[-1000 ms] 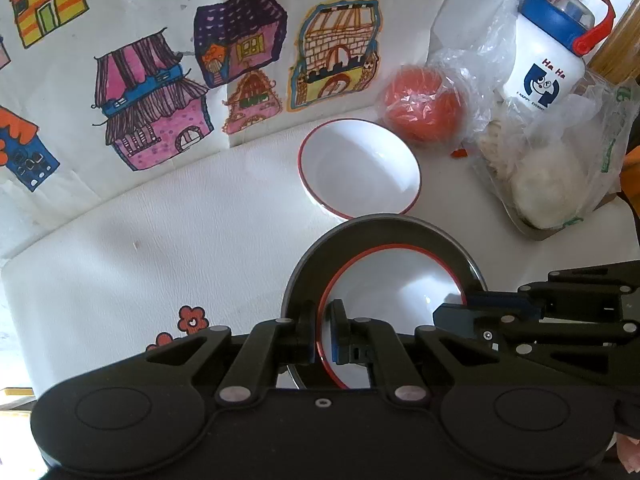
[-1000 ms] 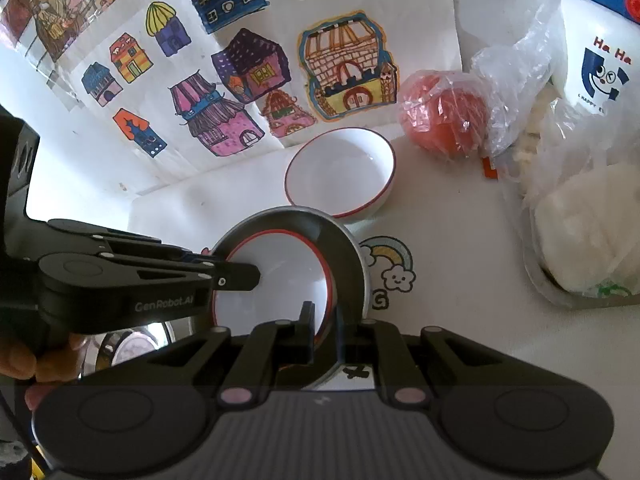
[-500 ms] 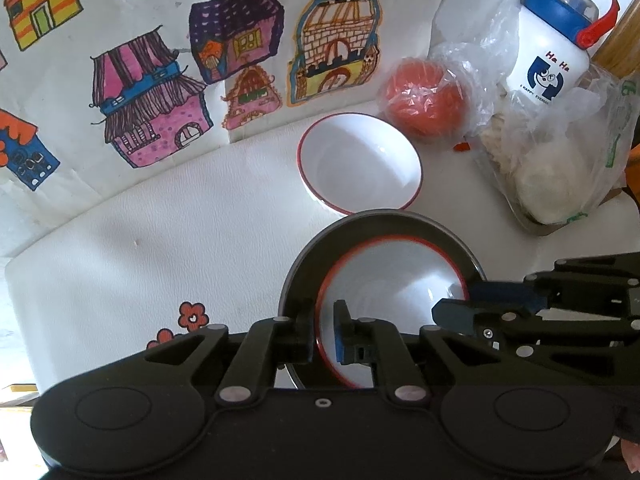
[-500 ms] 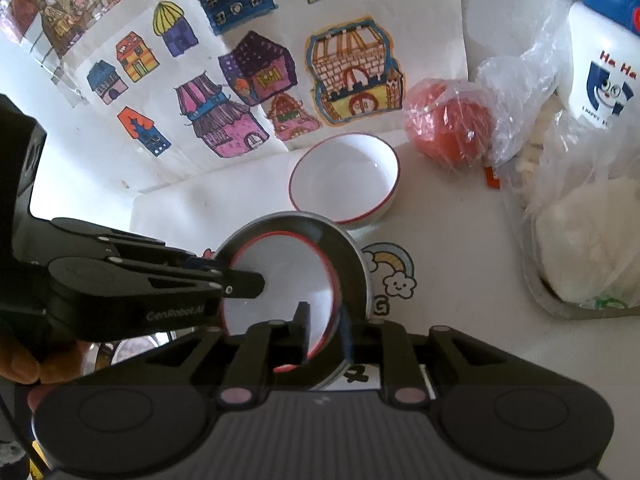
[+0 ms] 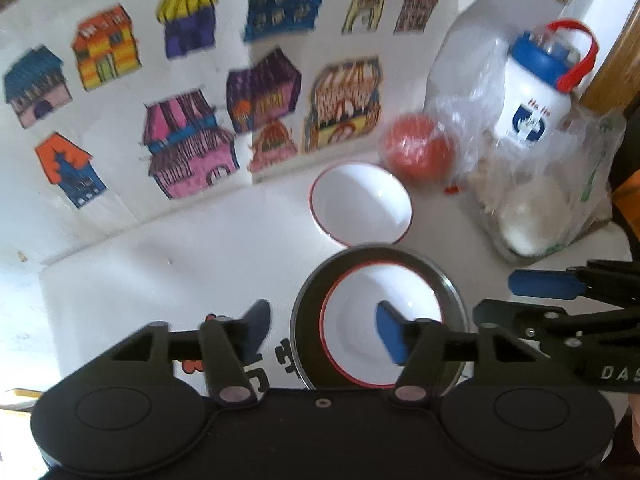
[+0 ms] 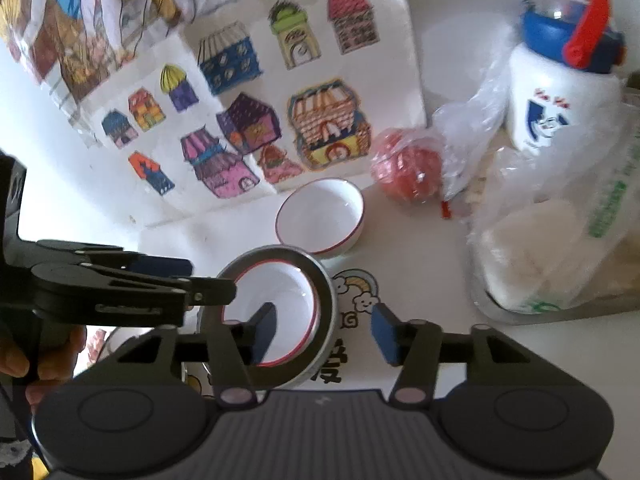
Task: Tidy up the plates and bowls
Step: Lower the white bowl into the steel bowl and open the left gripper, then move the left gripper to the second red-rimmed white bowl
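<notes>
Closest to me, the left gripper (image 5: 320, 330) hangs over the near side of the table with its jaws opening; its blue-padded finger is above the inside of a bowl and the other finger is outside the rim, but neither pad presses on anything. The right gripper (image 6: 324, 330) comes from the other side and its jaws are opening too, one finger over the bowl and one over the cartoon print of the tablecloth (image 6: 400, 280), with nothing pinched between them. I think both spread at once because the two of them were carrying the same piece from opposite edges and are letting it down.

That piece is a white bowl with a red rim (image 5: 380, 328), which sits inside a dark grey plate with a metal edge (image 5: 450, 294), a neat stack on the table. Just behind it, almost touching the plate, stands a second red-rimmed white bowl (image 5: 360, 204), alone and upright; in my judgement it is the next one to be nested.

Farther back lie a red ball in clear plastic (image 5: 418, 150), a bag of white food (image 5: 532, 216) and a white bottle with a blue cap (image 5: 534, 104). Behind them stand sheets with coloured house drawings (image 5: 192, 144).
</notes>
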`<state>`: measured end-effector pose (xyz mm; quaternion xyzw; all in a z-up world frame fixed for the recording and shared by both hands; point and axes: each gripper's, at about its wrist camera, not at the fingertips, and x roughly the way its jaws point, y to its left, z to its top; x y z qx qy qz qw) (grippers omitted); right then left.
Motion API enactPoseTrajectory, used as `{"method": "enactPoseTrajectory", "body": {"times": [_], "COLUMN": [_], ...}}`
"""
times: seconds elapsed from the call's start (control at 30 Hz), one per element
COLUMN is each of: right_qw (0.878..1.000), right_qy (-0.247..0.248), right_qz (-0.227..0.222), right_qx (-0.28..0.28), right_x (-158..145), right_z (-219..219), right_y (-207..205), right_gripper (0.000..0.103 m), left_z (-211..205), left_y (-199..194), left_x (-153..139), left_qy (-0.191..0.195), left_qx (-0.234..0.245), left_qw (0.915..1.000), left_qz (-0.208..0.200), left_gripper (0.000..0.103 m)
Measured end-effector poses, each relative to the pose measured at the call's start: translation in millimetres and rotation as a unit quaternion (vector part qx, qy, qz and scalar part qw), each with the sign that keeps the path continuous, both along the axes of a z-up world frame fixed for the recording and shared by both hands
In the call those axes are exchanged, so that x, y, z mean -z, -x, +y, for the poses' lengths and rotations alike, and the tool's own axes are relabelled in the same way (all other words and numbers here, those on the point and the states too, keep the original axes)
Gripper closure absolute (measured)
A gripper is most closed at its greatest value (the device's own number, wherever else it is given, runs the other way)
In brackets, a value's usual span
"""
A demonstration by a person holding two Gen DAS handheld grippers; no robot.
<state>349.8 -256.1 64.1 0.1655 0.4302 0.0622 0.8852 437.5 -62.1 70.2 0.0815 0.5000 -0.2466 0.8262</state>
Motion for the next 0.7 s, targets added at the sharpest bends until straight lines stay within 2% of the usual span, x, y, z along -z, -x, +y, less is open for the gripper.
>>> {"method": "enactPoseTrajectory", "body": {"times": [0.13, 0.2, 0.3, 0.43, 0.6, 0.7], "right_qw": [1.0, 0.999, 0.998, 0.996, 0.995, 0.995], "right_qy": [-0.015, -0.023, -0.036, -0.068, -0.083, -0.084], "right_qz": [-0.015, -0.025, -0.041, -0.039, -0.028, -0.019], "right_qx": [0.015, 0.021, 0.025, 0.033, 0.041, 0.041], "right_x": [-8.5, -12.4, -16.4, -13.5, -1.2, 7.6], "right_z": [-12.7, -18.2, -26.5, -37.1, -45.2, -47.1], "right_y": [8.7, 11.7, 12.7, 5.6, -8.3, -17.9], "right_gripper": [0.028, 0.019, 0.01, 0.009, 0.006, 0.006], "left_z": [7.3, 10.2, 14.7, 19.4, 24.6, 27.2], "left_y": [1.8, 2.3, -0.4, -5.7, -16.1, -25.6], "left_x": [-13.8, -19.9, -26.7, -30.0, -27.2, -22.4], "left_qy": [0.025, 0.033, 0.041, 0.046, 0.053, 0.056], "left_qx": [-0.016, -0.024, -0.037, -0.054, -0.073, -0.083], "left_qw": [0.9995, 0.9989, 0.998, 0.9966, 0.9947, 0.9938], "left_qz": [-0.012, -0.022, -0.031, -0.042, -0.049, -0.048], "left_gripper": [0.028, 0.025, 0.018, 0.016, 0.007, 0.007]}}
